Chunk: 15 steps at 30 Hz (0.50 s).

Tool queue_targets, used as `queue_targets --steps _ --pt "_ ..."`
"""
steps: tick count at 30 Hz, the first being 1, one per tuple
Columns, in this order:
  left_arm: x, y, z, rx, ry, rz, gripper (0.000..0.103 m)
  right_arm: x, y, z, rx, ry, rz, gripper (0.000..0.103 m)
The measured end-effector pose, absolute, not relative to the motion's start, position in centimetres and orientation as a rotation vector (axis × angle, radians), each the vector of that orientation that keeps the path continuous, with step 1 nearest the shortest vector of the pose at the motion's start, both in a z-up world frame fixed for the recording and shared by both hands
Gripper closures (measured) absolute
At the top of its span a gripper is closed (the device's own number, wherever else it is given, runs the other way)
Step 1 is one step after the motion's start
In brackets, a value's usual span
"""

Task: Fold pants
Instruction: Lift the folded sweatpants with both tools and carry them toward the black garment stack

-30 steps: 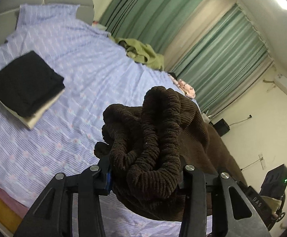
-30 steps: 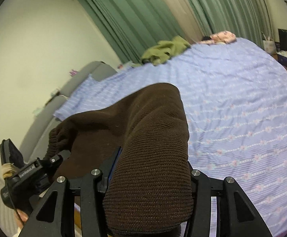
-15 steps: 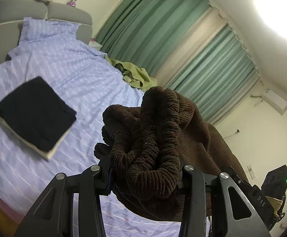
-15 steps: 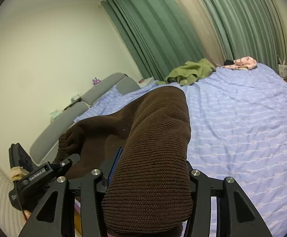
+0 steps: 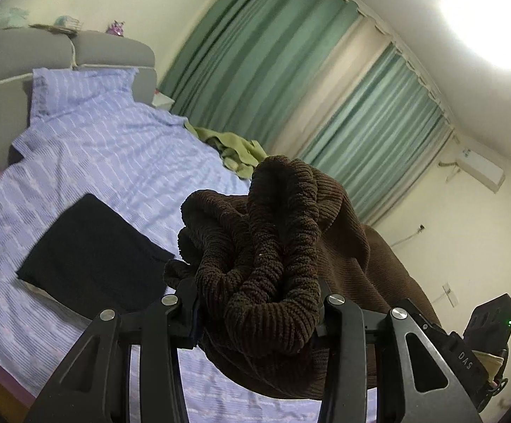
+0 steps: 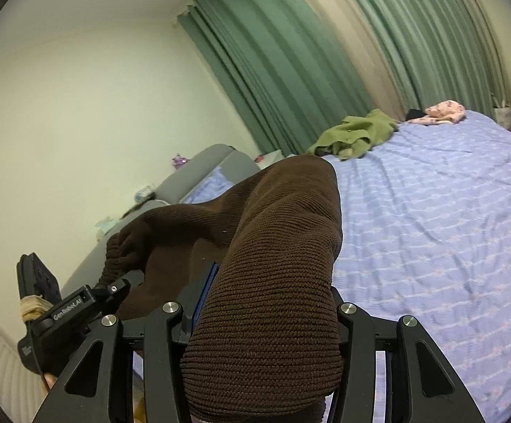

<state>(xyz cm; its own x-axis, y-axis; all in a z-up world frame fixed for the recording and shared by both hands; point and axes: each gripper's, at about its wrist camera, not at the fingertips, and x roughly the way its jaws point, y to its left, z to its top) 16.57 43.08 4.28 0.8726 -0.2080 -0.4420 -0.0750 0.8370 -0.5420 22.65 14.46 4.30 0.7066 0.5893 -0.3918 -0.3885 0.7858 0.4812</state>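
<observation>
Left wrist view: the left gripper (image 5: 259, 310) is clenched on a bunched, gathered edge of the brown knit pants (image 5: 273, 246), the fabric wadded between its two arms and spilling above them. The pants are held up off the bed (image 5: 114, 155), and the rest of the garment trails to the right toward the right gripper (image 5: 466, 352), part of whose body shows at the lower right edge. On the bed, left of the pants, lies a folded black garment (image 5: 93, 257) atop a lighter folded piece (image 5: 40, 290). Beyond the pants, at the bed's far edge, sits a crumpled green garment (image 5: 234, 148) in front of the green curtains (image 5: 266, 53). A grey headboard (image 5: 114, 49) stands at the bed's far left.

Right wrist view: the right gripper (image 6: 266, 313) is closed on a smooth fold of the same pants (image 6: 273, 264), raised clear of the bed (image 6: 431, 229). The cloth runs left to the left gripper (image 6: 114, 287), which grips the gathered end. Past the pants, the green garment (image 6: 357, 134) and a pink item (image 6: 443, 111) rest at the bed's far edge.
</observation>
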Motion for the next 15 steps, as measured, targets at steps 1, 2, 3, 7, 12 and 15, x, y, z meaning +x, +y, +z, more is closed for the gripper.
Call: queue_targets --steps 1,2,3,7,12,15 --pt "16.5 43.6 4.5 -0.579 0.507 -0.06 0.062 23.2 14.8 4.3 0.38 0.553 0.572 0.055" --pt "16.4 44.2 4.8 -0.577 0.506 -0.042 0.062 23.8 15.5 4.4 0.384 0.547 0.589 0.055" --pt "16.3 44.7 5.1 -0.569 0.501 -0.032 0.062 24.2 16.0 4.5 0.391 0.547 0.603 0.055" --pt "16.2 47.2 5.6 -0.556 0.465 0.006 0.062 25.7 18.4 4.4 0.393 0.544 0.663 0.055" --pt "17.3 51.7 4.9 -0.572 0.474 0.035 0.062 27.7 22.7 3.6 0.384 0.572 0.698 0.055" --pt "18.7 55.0 3.8 -0.59 0.497 0.031 0.062 28.6 25.2 2.6 0.369 0.587 0.691 0.055"
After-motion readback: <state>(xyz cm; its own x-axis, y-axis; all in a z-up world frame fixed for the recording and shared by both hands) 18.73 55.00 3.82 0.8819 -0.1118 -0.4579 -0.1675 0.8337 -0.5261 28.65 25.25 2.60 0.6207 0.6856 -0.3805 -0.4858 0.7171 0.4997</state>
